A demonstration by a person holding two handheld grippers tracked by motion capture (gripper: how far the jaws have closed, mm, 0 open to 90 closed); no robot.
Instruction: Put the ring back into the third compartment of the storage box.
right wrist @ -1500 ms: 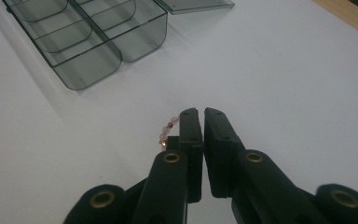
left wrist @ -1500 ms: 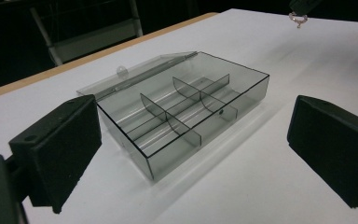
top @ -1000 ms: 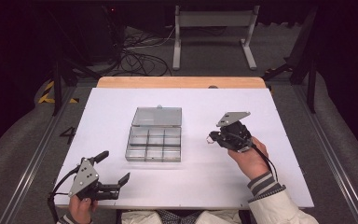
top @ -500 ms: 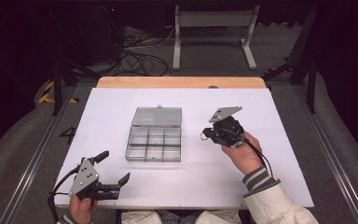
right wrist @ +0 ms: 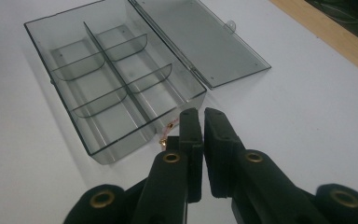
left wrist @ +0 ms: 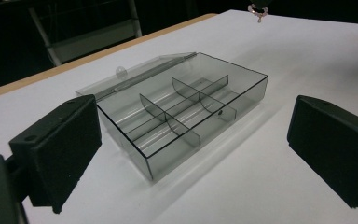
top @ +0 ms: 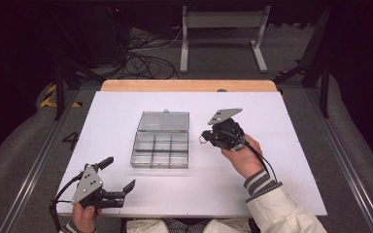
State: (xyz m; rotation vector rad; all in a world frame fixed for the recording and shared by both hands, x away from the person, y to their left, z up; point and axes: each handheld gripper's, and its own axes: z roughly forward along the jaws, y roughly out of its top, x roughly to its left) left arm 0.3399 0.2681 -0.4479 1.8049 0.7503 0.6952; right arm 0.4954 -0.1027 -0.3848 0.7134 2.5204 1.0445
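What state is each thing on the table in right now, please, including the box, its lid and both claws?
Compartment box: open, all six compartments empty.
Lid: swung fully back, lying flat on the table behind the box.
Left claw: open, holding nothing, near the table's front edge.
Right claw: shut on a small gold-coloured piece, raised just right of the box.

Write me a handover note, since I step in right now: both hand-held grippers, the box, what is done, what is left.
Right hand-held gripper: shut on a small gold trinket, held above the table just right of the box.
Left hand-held gripper: open, holding nothing, at the near left of the table.
Compartment box: clear, mid-table, lid open flat behind it; its compartments look empty.
Done: trinket picked up.
Left: probably place it in a compartment.
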